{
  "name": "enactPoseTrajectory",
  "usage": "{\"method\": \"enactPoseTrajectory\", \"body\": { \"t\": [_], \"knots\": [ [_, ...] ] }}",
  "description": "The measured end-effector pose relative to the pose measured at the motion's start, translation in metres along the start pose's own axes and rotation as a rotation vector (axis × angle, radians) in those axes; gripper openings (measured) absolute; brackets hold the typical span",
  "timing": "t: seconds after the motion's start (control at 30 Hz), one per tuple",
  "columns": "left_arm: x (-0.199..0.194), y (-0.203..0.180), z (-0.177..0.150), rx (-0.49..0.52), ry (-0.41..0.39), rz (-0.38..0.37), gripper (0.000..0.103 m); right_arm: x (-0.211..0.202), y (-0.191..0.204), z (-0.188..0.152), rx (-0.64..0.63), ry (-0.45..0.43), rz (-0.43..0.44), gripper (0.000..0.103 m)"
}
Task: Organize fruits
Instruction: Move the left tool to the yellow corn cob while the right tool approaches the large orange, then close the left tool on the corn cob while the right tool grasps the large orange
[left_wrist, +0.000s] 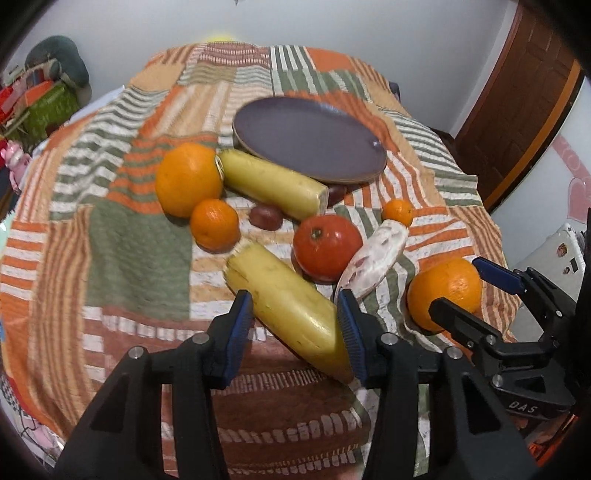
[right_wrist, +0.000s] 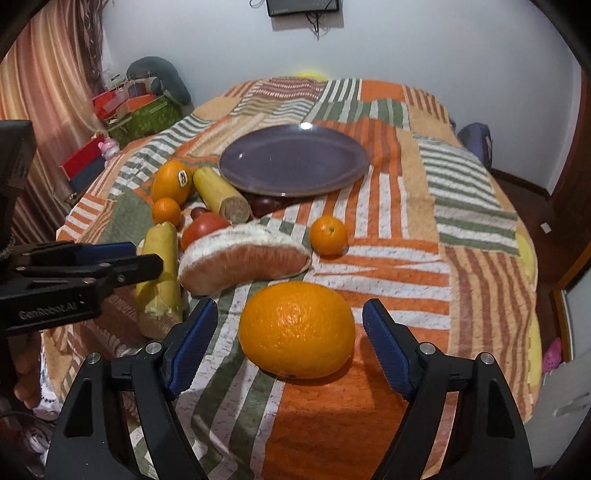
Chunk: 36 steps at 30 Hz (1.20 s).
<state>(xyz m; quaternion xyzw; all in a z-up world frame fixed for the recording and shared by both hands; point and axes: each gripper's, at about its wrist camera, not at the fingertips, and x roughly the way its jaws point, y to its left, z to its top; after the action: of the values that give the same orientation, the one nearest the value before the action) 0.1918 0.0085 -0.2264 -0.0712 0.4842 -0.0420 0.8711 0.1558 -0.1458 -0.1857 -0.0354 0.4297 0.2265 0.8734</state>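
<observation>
A purple plate (left_wrist: 310, 142) (right_wrist: 295, 158) lies at the back of the striped cloth. My left gripper (left_wrist: 295, 325) is open, its jaws on either side of a yellow banana piece (left_wrist: 284, 299) (right_wrist: 159, 273); I cannot tell if the pads touch it. My right gripper (right_wrist: 290, 336) (left_wrist: 458, 284) is open around a large orange (right_wrist: 295, 328) (left_wrist: 445, 291) with gaps on both sides. A pomelo wedge (left_wrist: 373, 258) (right_wrist: 243, 258), a tomato (left_wrist: 327, 245), a second banana piece (left_wrist: 273, 182), another large orange (left_wrist: 188, 179) and small oranges (left_wrist: 214, 223) (right_wrist: 328, 236) lie between.
Dark small fruits (left_wrist: 266, 216) lie by the second banana piece. Boxes and bags (right_wrist: 136, 107) stand left of the bed, a curtain (right_wrist: 40, 96) beyond. A wooden door (left_wrist: 524, 103) is at the right. The cloth drops off at the near and right edges.
</observation>
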Motion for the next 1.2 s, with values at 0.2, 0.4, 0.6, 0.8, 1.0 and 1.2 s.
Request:
{"method": "enactPoseTrajectory", "body": {
  "t": [0.2,0.4,0.6,0.8,1.0,1.2],
  "knots": [
    [0.008,0.0,0.002,-0.004,-0.01,0.018,0.059,0.011,-0.003,-0.003,0.012,0.035,0.026,0.078],
    [0.016,0.004,0.005,-0.042,-0.009,0.006,0.066,0.025,-0.007,-0.006,0.033,0.075,0.045,0.073],
    [0.012,0.004,0.004,0.028,-0.013,-0.002,0.054,0.02,-0.016,-0.007,0.086,0.075,0.07,0.067],
    [-0.015,0.006,0.001,0.174,-0.041,0.027,0.003,0.013,-0.014,-0.008,0.096,0.066,0.067,0.067],
    [-0.007,0.015,0.008,0.108,-0.008,0.018,0.016,0.012,-0.017,-0.005,0.107,0.064,0.064,0.067],
    [0.016,0.018,0.017,0.002,0.045,-0.04,0.048,0.01,-0.018,-0.004,0.108,0.06,0.065,0.067]
  ]
}}
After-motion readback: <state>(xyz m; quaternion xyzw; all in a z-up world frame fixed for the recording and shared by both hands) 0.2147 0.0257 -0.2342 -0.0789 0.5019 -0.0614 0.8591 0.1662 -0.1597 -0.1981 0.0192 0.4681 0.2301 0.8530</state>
